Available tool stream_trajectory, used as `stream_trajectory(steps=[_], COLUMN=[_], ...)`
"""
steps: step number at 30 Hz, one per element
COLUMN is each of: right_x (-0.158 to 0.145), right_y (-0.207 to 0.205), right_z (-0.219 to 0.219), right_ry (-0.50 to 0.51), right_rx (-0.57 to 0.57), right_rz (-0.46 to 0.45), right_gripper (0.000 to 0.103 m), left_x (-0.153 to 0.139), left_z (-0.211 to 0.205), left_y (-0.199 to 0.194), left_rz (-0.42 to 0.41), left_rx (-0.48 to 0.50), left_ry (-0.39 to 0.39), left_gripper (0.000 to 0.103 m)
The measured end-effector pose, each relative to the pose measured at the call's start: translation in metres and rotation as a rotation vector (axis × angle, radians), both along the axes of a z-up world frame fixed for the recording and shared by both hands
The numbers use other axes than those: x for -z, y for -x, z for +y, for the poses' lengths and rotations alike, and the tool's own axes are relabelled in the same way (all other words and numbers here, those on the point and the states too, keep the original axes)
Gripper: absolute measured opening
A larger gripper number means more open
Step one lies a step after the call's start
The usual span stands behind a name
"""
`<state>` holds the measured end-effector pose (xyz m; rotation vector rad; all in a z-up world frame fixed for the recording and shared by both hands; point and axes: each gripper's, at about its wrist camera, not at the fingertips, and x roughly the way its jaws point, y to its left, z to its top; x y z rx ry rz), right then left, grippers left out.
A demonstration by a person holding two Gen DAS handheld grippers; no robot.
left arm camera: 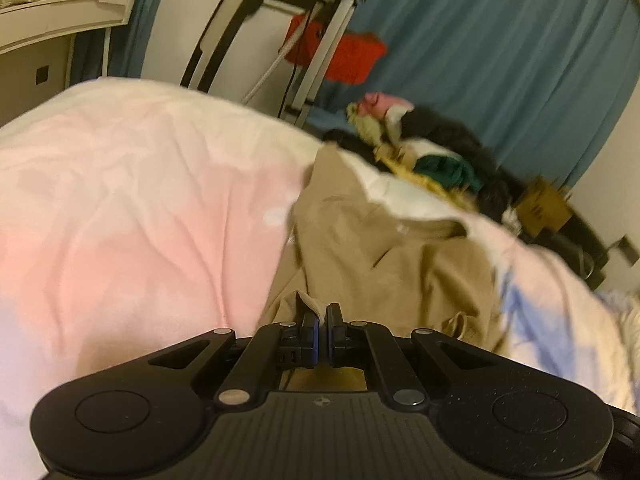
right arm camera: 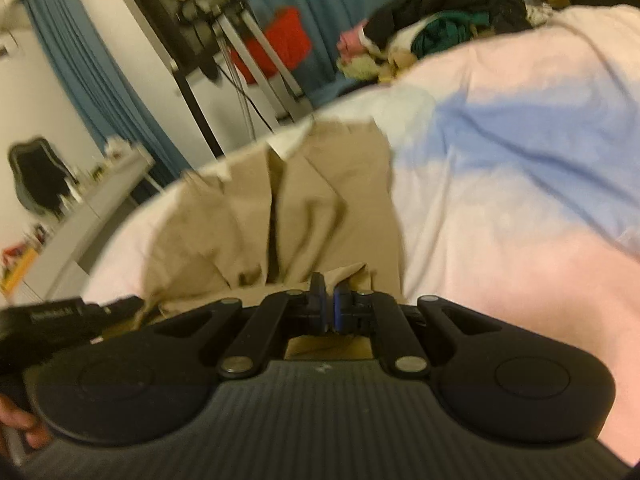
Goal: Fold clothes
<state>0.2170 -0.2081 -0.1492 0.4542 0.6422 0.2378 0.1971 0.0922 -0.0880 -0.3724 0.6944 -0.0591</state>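
A beige garment [left arm camera: 380,248] lies rumpled on a pink and blue bedspread [left arm camera: 140,208]. My left gripper [left arm camera: 323,312] is shut on a near edge of it, with a pale tab of cloth sticking up between the pads. In the right wrist view the same beige garment [right arm camera: 280,208] stretches away from me, creased along its length. There my right gripper [right arm camera: 328,292] is shut on another near edge, a fold of beige cloth bunched at its tips. The other gripper's black body [right arm camera: 60,316] shows at the lower left, with a hand [right arm camera: 16,420] below it.
A heap of mixed clothes [left arm camera: 420,140] sits at the bed's far side, seen also as a clothes heap [right arm camera: 420,36]. Beyond stand a folding metal frame [left arm camera: 320,40] with a red item [left arm camera: 352,60], blue curtains [left arm camera: 500,40], a white shelf [left arm camera: 60,16] and a cardboard box [left arm camera: 544,204].
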Motion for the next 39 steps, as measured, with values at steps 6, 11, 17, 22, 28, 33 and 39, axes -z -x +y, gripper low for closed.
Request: stream_trajectory(steps=[6, 11, 17, 22, 28, 33, 39], right_x=[0.015, 0.006, -0.023, -0.052, -0.048, -0.013, 0.038], right_y=[-0.009, -0.004, 0.021, 0.064, 0.124, 0.143, 0.144], right_z=[0.008, 0.011, 0.016, 0.016, 0.0, 0.004, 0.013], right_ry=[0.04, 0.045, 0.019, -0.028, -0.198, -0.453, -0.708], right_rx=[-0.011, 0.015, 0.018, 0.027, 0.029, 0.011, 0.041], right_rz=[0.019, 0.024, -0.048, -0.08, 0.056, 0.22, 0.416], right_gripper=[0.008, 0.01, 0.089, 0.088, 0.088, 0.089, 0.074], left_x=[0.009, -0.002, -0.032, -0.054, -0.042, 0.007, 0.03], left_z=[-0.004, -0.006, -0.012, -0.012, -0.004, 0.013, 0.034], left_y=[-0.004, 0.012, 0.054, 0.107, 0.145, 0.152, 0.146], left_rz=[-0.001, -0.017, -0.08, -0.052, 0.125, 0.357, 0.348], left_rx=[0.024, 0.04, 0.076, 0.131, 0.141, 0.056, -0.121], left_ry=[-0.058, -0.085, -0.147, -0.064, 0.172, 0.435, 0.53], left_gripper=[0.005, 0.031, 0.077, 0.085, 0.087, 0.083, 0.067])
